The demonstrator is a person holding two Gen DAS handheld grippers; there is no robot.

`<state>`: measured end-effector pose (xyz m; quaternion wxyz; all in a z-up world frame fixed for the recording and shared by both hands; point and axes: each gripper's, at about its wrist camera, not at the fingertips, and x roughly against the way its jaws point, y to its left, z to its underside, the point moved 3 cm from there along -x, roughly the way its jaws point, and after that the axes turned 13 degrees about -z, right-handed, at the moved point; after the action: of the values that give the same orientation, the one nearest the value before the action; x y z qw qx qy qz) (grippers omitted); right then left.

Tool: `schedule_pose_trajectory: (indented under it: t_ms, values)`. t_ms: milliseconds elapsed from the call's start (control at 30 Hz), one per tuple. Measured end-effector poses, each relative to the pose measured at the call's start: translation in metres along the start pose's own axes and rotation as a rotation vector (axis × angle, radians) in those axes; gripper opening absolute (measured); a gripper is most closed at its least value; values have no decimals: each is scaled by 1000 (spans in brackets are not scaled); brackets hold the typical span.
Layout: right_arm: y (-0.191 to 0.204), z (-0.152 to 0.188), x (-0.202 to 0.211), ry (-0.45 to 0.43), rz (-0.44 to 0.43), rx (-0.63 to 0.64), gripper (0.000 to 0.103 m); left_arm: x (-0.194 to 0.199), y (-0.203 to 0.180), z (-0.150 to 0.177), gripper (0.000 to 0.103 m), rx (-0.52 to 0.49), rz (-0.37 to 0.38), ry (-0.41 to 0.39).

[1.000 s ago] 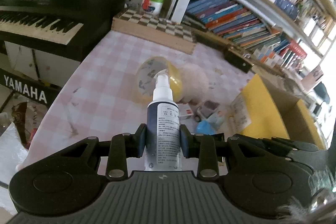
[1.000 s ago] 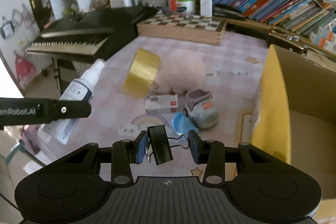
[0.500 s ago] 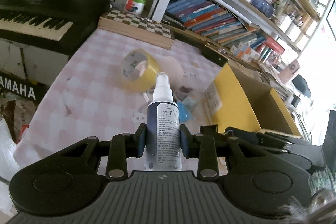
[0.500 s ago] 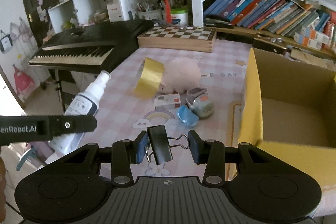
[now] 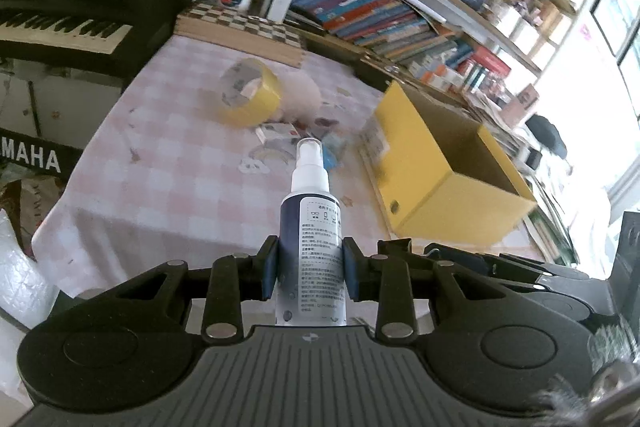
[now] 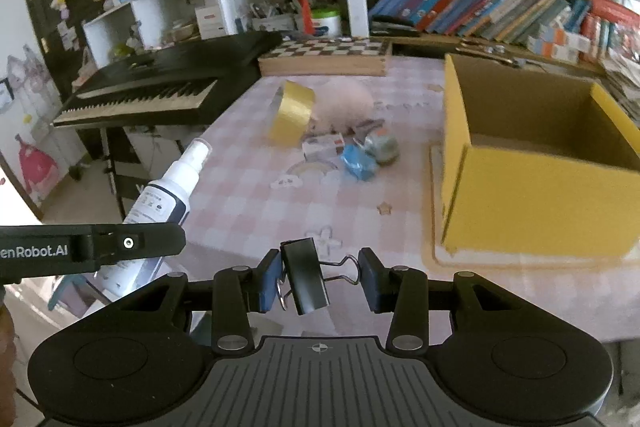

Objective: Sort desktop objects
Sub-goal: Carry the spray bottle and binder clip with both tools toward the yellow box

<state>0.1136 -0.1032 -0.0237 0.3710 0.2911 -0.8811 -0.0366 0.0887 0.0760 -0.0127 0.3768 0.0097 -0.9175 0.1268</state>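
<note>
On the table (image 6: 248,195) a tape roll (image 6: 291,113) stands on edge, with a fluffy ball (image 6: 344,103) just behind and to its right. In front of these lie a small carton (image 6: 324,147), a packet (image 6: 359,162) and a rounded gadget (image 6: 382,146), close together. An open box (image 6: 532,199) sits well to their right. A chessboard (image 6: 324,57) lies at the table's far edge, and a keyboard (image 6: 148,95) stands off its left side. Bookshelves (image 6: 480,7) rise behind.
</note>
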Motion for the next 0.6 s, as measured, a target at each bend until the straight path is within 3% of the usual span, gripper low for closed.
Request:
schedule_pose_trajectory:
  t_ms: [600]
  values:
    - [-17, 60, 64, -62, 153, -179, 41, 21, -44, 40, 30, -170, 141, 52]
